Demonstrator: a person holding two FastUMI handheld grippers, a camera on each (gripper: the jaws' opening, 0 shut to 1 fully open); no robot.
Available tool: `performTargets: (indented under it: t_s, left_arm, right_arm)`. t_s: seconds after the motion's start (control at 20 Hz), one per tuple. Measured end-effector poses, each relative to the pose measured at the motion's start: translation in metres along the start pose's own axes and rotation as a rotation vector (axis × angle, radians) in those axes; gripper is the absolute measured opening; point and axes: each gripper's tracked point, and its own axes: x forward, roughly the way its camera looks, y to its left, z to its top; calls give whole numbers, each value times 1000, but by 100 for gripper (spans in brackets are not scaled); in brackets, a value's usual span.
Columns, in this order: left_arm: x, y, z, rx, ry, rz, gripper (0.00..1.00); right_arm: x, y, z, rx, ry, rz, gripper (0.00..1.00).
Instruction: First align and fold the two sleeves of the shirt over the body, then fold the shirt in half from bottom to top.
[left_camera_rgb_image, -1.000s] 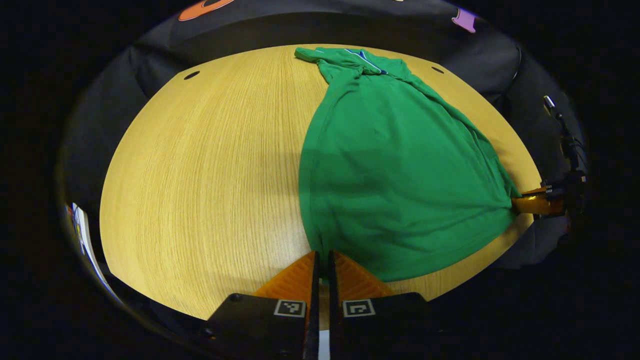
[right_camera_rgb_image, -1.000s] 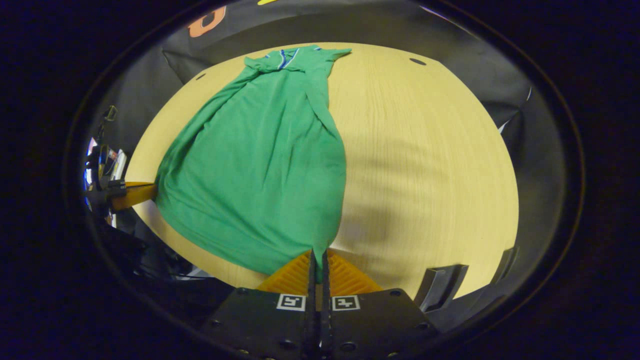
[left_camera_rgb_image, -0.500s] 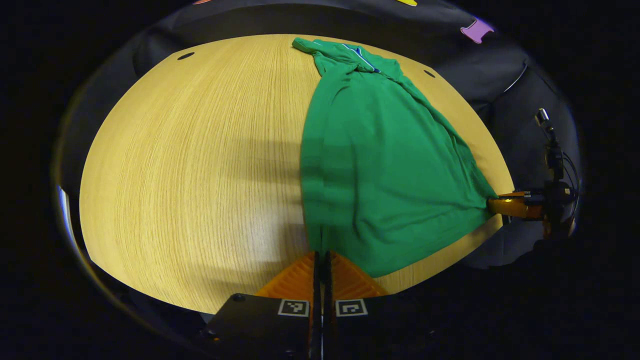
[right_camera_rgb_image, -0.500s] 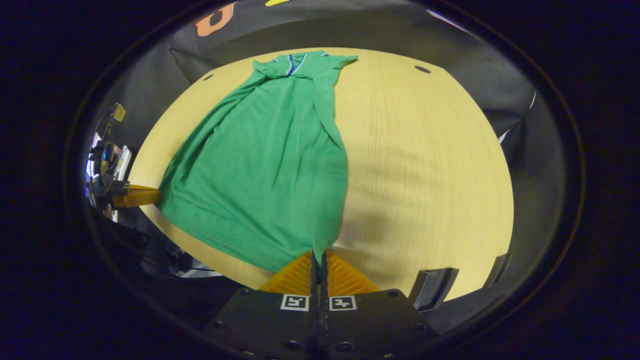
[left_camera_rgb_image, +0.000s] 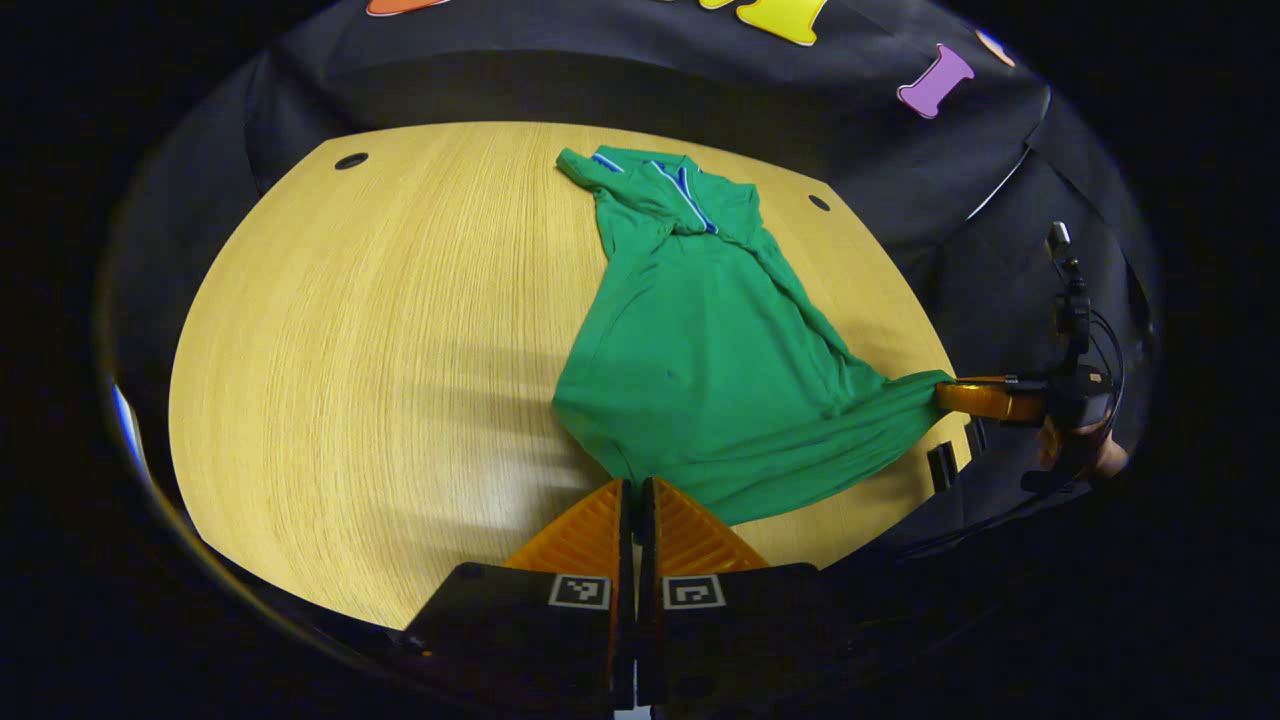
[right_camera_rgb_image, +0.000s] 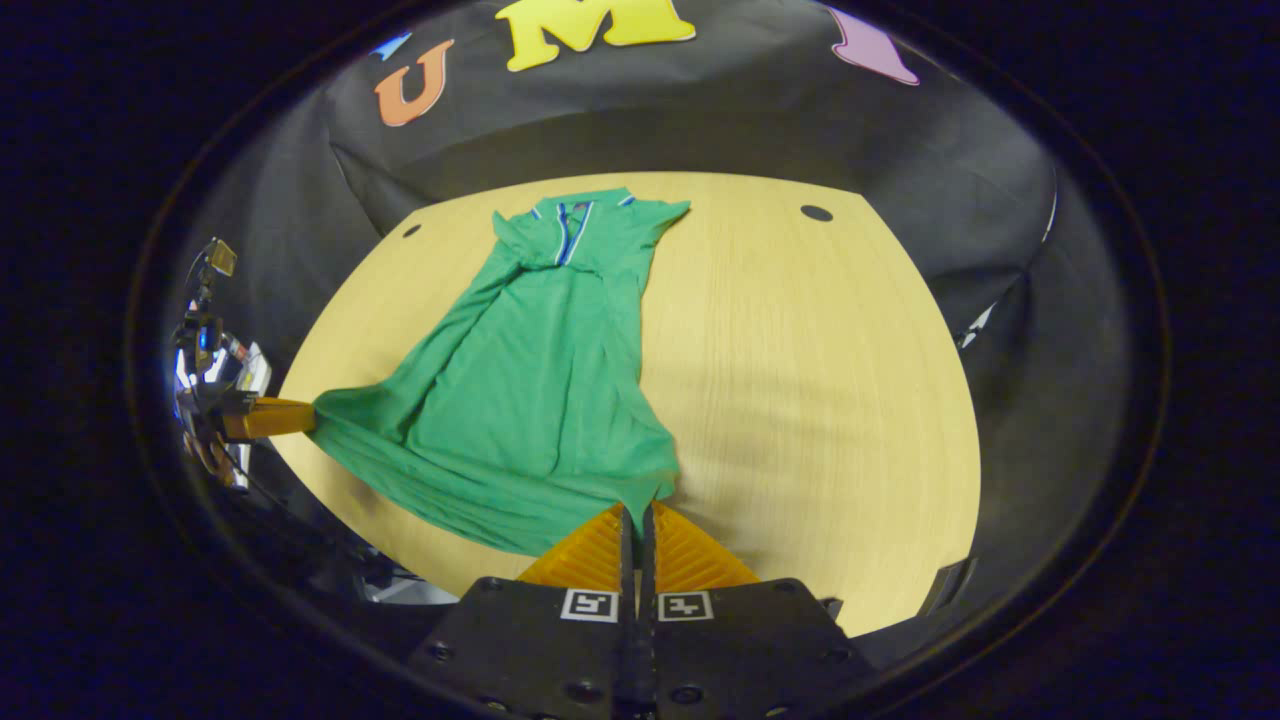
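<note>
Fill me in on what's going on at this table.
A person is folding a green shirt on a wooden table, with tongs in each hand. The left tongs and the right tongs are each shut on a bottom corner of the shirt, holding the hem raised off the table. The collar end lies flat at the far side, and the sleeves look already folded in. The bottom-to-top fold is under way but not finished.

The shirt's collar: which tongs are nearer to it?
Neither clearly. The left tongs and right tongs each pinch a bottom hem corner of the shirt, opposite the collar at the table's far side.
</note>
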Motion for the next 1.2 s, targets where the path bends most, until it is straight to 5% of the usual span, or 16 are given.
performTargets:
  t_s: [0.65, 1.2]
  left_arm:
    - [9, 0, 162, 51, -262, 29, 6]
    - [46, 36, 280, -13, -397, 91, 6]
  right_arm:
    - [-13, -7, 153, -13, -217, 13, 2]
    - [34, -13, 290, -49, -333, 16, 0]
